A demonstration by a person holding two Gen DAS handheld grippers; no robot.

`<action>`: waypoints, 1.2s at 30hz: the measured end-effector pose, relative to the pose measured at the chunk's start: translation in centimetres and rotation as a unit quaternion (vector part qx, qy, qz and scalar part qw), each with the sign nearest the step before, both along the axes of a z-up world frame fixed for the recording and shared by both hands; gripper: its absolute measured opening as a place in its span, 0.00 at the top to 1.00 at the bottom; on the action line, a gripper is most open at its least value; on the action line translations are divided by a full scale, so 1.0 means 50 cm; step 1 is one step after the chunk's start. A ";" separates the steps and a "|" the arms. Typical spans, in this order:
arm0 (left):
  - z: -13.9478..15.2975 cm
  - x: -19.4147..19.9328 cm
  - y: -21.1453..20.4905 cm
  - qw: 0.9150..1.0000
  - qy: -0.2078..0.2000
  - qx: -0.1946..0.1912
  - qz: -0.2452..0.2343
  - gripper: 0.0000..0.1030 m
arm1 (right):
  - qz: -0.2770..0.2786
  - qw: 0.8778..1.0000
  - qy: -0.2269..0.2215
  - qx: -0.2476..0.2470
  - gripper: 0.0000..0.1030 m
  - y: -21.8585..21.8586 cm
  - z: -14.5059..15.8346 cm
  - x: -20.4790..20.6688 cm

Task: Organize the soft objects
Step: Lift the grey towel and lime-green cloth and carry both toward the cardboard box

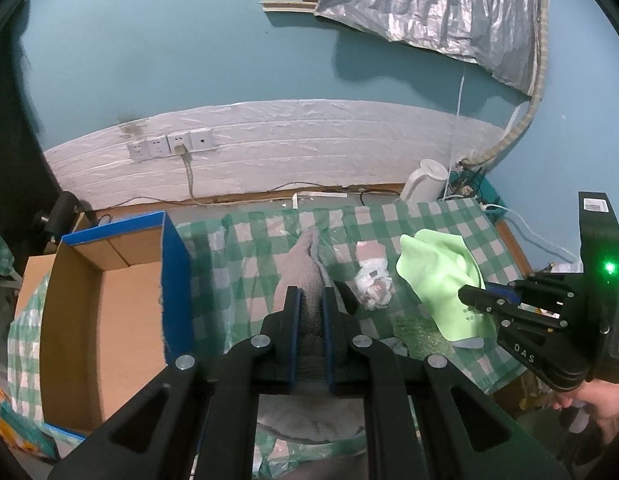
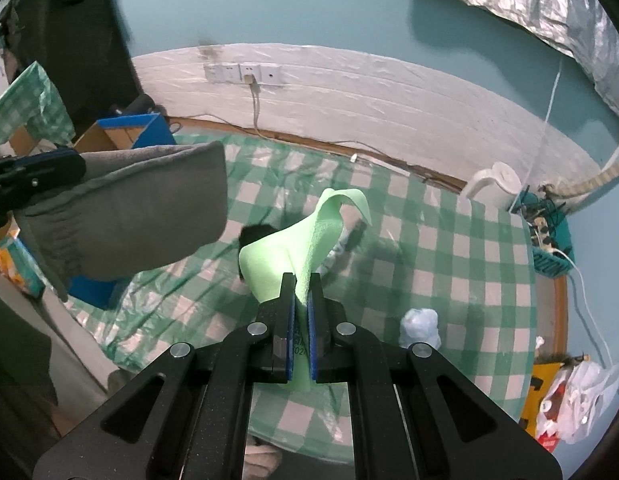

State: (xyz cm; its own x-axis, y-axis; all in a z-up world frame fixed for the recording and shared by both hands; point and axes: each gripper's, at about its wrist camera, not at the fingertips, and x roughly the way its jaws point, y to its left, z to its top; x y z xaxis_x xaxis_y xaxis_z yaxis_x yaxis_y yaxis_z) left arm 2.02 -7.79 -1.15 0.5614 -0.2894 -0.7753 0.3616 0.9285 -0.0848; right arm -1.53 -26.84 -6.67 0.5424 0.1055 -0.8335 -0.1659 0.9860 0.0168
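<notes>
Clenched blue-padded fingers (image 1: 296, 320) of the left gripper (image 1: 309, 300) fill the near foreground of the left wrist view, grasping a grey fleece cloth (image 1: 301, 272) that drapes ahead of them, above the checked surface (image 1: 249, 264). Just left of that cloth stands the open cardboard box (image 1: 109, 320) with blue outer walls, its mouth bare as far as the view shows.

In the right wrist view the right gripper (image 2: 303, 280) has its fingers (image 2: 315, 320) pinched tight on a pale green cloth (image 2: 277, 256), held by a gathered fold so that the rest curls forward over the surface. Relative to the box, the green cloth hangs well to the right, with the grey cloth between the two.

Judging from the task, both cloths are lifted and the step in hand is carrying them to the box. To do it well, I would take the grey cloth across first, since it is nearest, and raise it high enough that its trailing edge passes the blue wall rather than catching on it. The grip should stay firm until the bulk rests inside. The green cloth is thin and held by little material, so a slow, steady carry would guard against slipping. A crumpled white wad (image 1: 373, 284) lies on the surface right of the grey cloth; the green one's trailing edge should pass above it.
</notes>
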 end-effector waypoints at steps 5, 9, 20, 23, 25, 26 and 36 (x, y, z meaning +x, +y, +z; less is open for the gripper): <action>0.010 0.000 0.016 1.000 -0.007 0.003 0.007 0.91 | 0.012 1.000 -0.005 -0.002 0.96 0.027 0.013 0.011; 0.025 0.001 0.035 1.000 -0.020 0.004 0.018 0.91 | 0.021 1.000 -0.012 -0.001 0.96 0.049 0.028 0.021; 0.068 -0.012 0.096 0.998 -0.051 0.011 0.047 0.91 | 0.052 0.998 -0.029 0.004 0.95 0.134 0.068 0.047; 0.075 -0.011 0.115 0.997 -0.057 0.012 0.058 0.91 | 0.062 0.998 -0.033 0.005 0.95 0.160 0.077 0.056; 0.078 -0.011 0.132 0.996 -0.061 0.013 0.068 0.91 | 0.071 0.997 -0.036 0.006 0.95 0.180 0.085 0.062; 0.079 -0.011 0.140 0.995 -0.062 0.013 0.071 0.91 | 0.074 0.997 -0.037 0.006 0.95 0.189 0.088 0.065; 0.087 -0.015 0.239 0.991 -0.075 0.009 0.112 0.91 | 0.118 0.992 -0.048 0.005 0.95 0.310 0.120 0.091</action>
State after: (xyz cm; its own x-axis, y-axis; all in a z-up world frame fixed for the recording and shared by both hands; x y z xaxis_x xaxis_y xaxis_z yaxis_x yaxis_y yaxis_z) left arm 1.30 4.17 3.19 0.7187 -0.1316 -0.6827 0.1541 0.9877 -0.0282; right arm 3.02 -11.32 -0.67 0.5790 0.2467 -0.7771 -0.3929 0.9196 -0.0009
